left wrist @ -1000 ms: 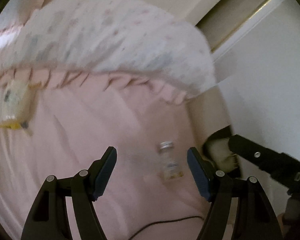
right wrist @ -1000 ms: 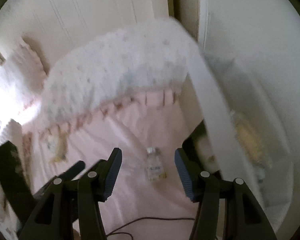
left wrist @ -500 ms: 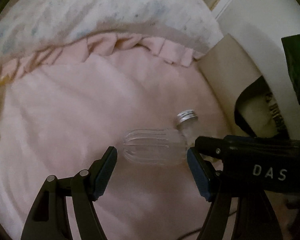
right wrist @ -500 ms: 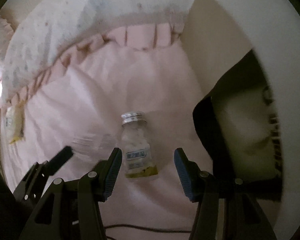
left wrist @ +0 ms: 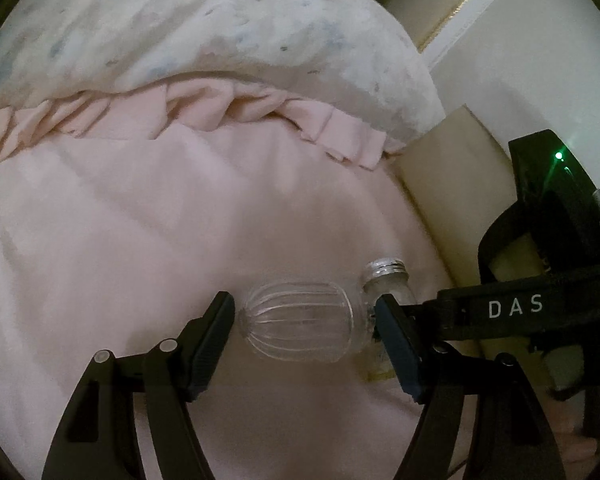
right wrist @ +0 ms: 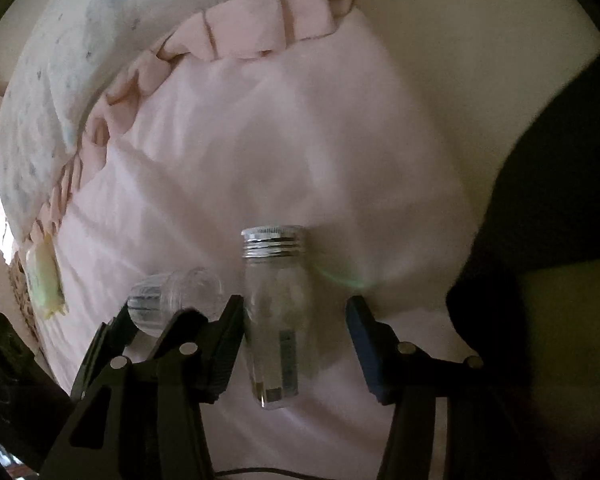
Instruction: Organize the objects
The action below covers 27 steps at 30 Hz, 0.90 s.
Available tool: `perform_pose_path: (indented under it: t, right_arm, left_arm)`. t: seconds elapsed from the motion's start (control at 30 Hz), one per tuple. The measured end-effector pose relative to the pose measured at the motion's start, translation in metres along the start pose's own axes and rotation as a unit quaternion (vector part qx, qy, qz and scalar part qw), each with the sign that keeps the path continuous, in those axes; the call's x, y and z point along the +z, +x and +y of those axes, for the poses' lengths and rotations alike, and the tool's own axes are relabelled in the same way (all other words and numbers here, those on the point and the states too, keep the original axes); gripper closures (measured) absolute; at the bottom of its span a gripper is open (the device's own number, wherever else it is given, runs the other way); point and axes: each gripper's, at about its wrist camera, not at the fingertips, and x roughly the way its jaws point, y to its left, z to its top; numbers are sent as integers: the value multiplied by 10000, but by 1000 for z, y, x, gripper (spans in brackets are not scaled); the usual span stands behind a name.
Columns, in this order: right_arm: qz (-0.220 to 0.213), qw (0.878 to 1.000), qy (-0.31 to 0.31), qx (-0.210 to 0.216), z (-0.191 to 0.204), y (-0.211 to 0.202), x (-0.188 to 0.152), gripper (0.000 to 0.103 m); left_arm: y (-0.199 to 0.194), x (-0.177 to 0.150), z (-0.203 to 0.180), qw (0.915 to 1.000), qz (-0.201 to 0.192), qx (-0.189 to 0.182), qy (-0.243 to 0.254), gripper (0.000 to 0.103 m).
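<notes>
A ribbed clear jar (left wrist: pixel 296 328) lies on its side on the pink sheet, between the fingers of my left gripper (left wrist: pixel 306 332). The jaws stand open and the pads sit close to the jar's two ends. A clear bottle with a silver screw cap (right wrist: pixel 278 320) lies between the fingers of my right gripper (right wrist: pixel 296 328), which points steeply down. Its jaws are closing: the left pad is against the bottle and the right pad is still apart from it. The ribbed jar (right wrist: pixel 172 300) lies just left of the bottle. In the left wrist view, the capped bottle (left wrist: pixel 386 280) is partly hidden behind my right finger.
A speckled white quilt (left wrist: pixel 204 28) with a pink frill (right wrist: pixel 260 28) lies beyond the pink sheet (left wrist: pixel 140 240). A cream panel (left wrist: pixel 452 168) and a dark opening (right wrist: pixel 540 220) border the right side. A pale yellow packet (right wrist: pixel 44 276) lies at the far left. A black cable (right wrist: pixel 252 471) runs along the bottom.
Both grippers have come down to the bed. The left one now has the ribbed jar between its fingers. The right one has the capped bottle between its fingers, and its jaws have narrowed.
</notes>
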Motion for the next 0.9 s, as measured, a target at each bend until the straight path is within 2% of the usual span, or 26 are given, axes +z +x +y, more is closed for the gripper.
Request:
perform_pose_path:
  t: [0.07,0.1,0.3,0.47,0.6,0.7,0.77,0.9]
  right_arm:
    - [-80,10000,-6,29,0,-3,-2,68]
    - [-94,9999,-9,78,0,-4,-3,69]
    - [-108,9999,-79,55,4,-16,-19,69]
    - [-300,9992,-211,134,10,-45,-30,69]
    - [-784,9959,-320,314,14,-92,-38,69]
    - [-1321,9896,-420,385,22,-134,-34,69]
    - [-1704,9836,-371,451,17,-168,-33,69]
    - [-2272,9728,-85,449,-11,-219,-36,69]
  left_arm:
    - [3,0,-3,10000,7,-47,86,39]
    - [5,0,-6,9999,16,-56,111,39]
    - [-3,-3,-5,10000,6,-92,-24,39]
    - [-29,7,-19,9994,-258,-249,-19,39]
    - [-63,32,-47,9960,-726,-507,147,39]
    - [-80,54,-71,9909,-974,-893,241,40]
    - [-90,69,-100,9863,-1138,-1056,553,39]
    - [-85,90,-156,9778,-1076,-1399,1131,39]
